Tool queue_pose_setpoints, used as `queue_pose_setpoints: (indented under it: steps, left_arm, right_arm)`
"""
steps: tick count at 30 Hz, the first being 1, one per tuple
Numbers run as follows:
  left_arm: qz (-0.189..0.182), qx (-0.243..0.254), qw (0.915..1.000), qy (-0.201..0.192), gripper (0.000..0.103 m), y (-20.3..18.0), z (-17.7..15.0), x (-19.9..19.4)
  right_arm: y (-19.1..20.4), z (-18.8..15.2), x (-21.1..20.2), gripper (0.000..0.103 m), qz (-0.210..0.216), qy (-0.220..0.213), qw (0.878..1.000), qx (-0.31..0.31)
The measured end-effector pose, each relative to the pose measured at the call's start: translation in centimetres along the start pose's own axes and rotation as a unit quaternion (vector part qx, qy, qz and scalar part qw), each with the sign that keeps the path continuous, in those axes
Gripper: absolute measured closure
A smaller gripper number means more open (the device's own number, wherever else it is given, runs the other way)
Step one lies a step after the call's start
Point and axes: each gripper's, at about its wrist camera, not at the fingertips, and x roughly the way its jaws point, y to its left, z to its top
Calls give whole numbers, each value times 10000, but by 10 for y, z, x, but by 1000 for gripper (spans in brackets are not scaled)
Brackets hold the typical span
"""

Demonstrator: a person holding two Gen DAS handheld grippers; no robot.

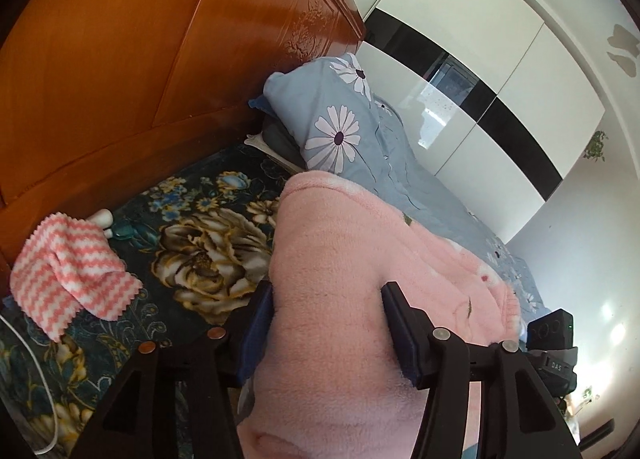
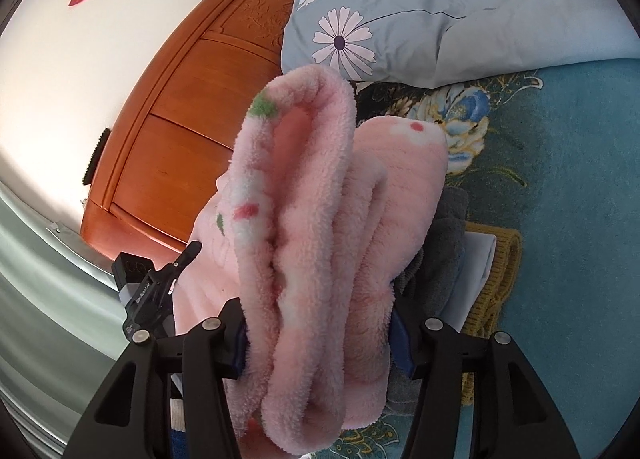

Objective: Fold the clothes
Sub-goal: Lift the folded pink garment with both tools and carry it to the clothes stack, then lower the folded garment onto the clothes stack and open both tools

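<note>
Two tongs clamped on one pink fleece garment (image 2: 320, 219), lifted over bed.
Left tongs (image 1: 326, 335) pinch a thick bundle; right tongs (image 2: 320, 343) pinch several stacked layers. Risk: bulky plush may slip out, undoing folds, beside right tongs' pile (image 2: 472, 279).

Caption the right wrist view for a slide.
Right gripper clamps folded layers of a pink fleece garment above the floral bedspread.

You had a blue daisy pillow (image 1: 332, 115) against the wooden headboard (image 1: 160, 43), a striped cloth (image 1: 68, 263) lying below that headboard.
</note>
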Motion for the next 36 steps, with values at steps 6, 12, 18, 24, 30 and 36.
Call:
queue_pose_setpoints:
  steps: [6,12,18,24,30,36]
  left_arm:
    - [363,331,9979,-421,45,-31,-13,-48]
    - [549,606,9934,-808,41,-80,-69,-84]
    - [788,536,9899,-1051,27,-130,-146,-91]
    - [1041,25,9837,-1465,0,-161,-217,-77]
    - [1937,-375,9668,-1621,0,-180,-268,-47]
    - [3001,-171,9450,-1291,0,-202,-292,-6]
  right_arm:
    - [6,-15,-28,40,-298,-204,9992,-169]
    - [14,-40,-69,39,-745,-471,9950,-480]
    - [38,-100,-97,39,-1645,-707,9726,-1481]
    - [35,-157,-117,39,-2164,-1113,9514,-1889]
    - [7,-192,-132,39,-2558,-1386,9380,-1884]
    - [-27,-197,-143,39,-3004,-1285,9294,-1715]
